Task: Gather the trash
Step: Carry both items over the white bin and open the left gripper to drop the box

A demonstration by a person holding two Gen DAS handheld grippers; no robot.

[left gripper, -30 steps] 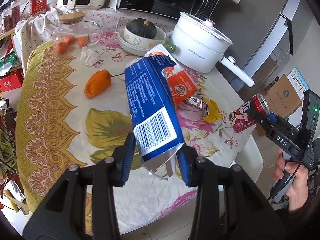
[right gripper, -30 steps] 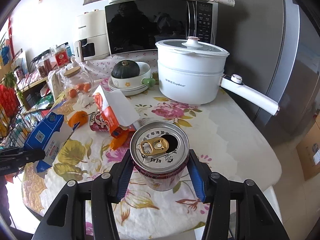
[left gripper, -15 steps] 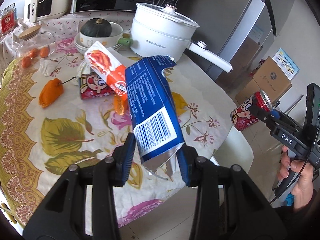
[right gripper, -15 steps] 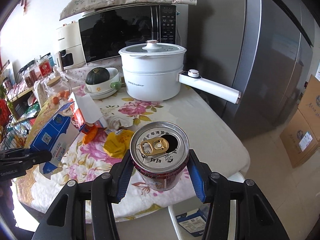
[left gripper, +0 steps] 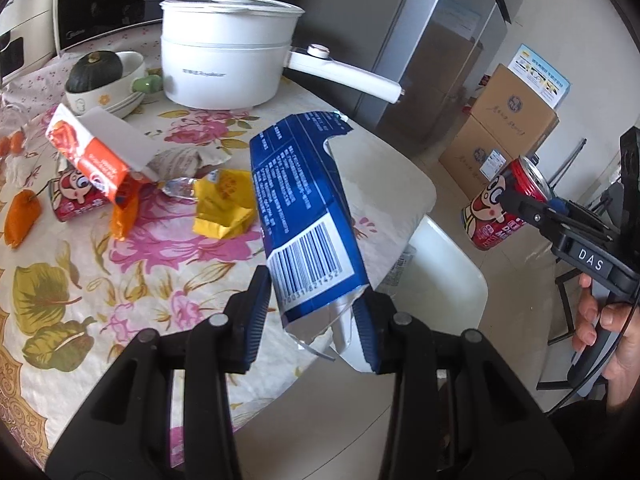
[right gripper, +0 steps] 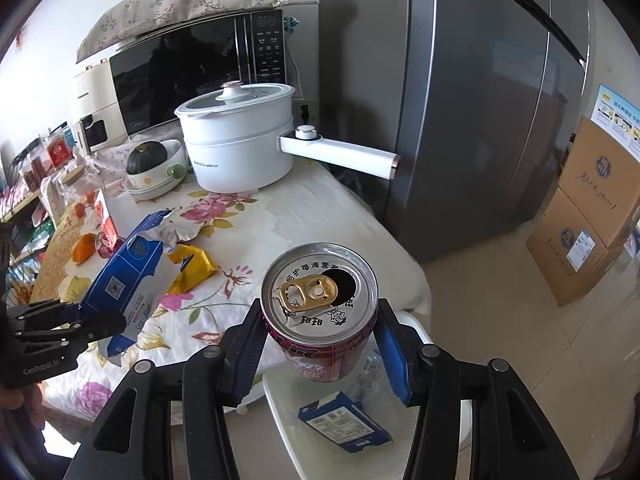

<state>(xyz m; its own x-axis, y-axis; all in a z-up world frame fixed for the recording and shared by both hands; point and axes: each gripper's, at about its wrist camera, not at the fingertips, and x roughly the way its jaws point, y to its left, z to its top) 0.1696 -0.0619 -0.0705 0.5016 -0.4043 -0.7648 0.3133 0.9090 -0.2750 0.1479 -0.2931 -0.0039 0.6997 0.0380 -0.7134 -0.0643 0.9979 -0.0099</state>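
With the blue carton [left gripper: 308, 216] pinched only at its crumpled end by the left hand-held gripper [left gripper: 316, 312] and the opened can [right gripper: 320, 308] clamped in the right hand-held gripper [right gripper: 320, 344] above the white bin [right gripper: 288, 412], a slip or spilled dregs could be risked.

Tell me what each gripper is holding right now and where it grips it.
Left gripper: blue carton, by its torn-open barcode end. Right gripper: red can, by its sides near the top.

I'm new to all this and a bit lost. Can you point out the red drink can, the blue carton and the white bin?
Red drink can [right gripper: 320, 292]: right wrist view, silver lid.
Blue carton [left gripper: 308, 216]: left wrist view, printed side.
White bin [right gripper: 280, 404]: right wrist view, left rim.
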